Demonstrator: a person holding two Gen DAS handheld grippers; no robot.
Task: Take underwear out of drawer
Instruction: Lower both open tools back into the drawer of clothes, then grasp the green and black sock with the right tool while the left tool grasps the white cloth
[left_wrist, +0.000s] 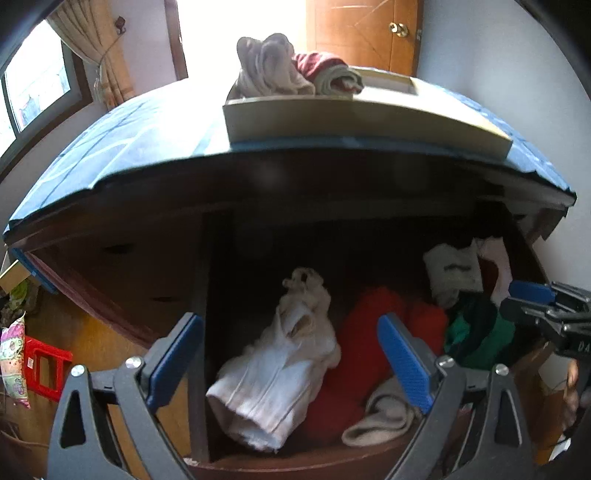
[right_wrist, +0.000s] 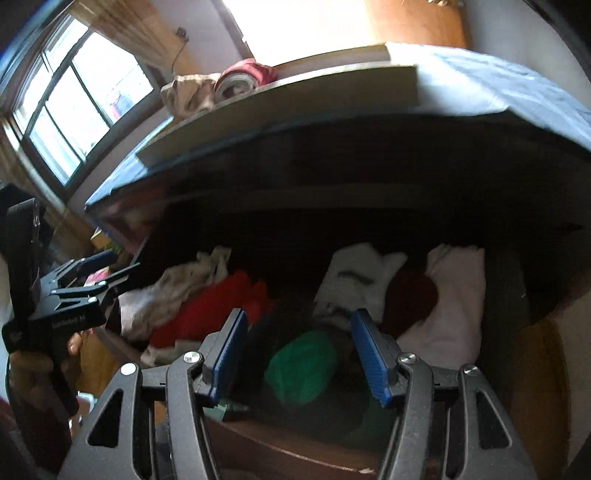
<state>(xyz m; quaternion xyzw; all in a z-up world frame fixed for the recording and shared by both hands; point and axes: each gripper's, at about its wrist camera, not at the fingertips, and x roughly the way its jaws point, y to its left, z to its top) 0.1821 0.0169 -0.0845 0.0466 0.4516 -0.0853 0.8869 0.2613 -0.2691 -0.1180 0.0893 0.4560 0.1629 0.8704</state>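
Bedroom; clothes drawer, curtained window

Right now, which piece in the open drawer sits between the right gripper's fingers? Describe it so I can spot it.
Start at the open drawer under the blue-covered top. In its jumble of clothes, look right of the red garment and left of the pale pink one. The green bundle lies there, framed by the open right gripper: the only bright green piece.
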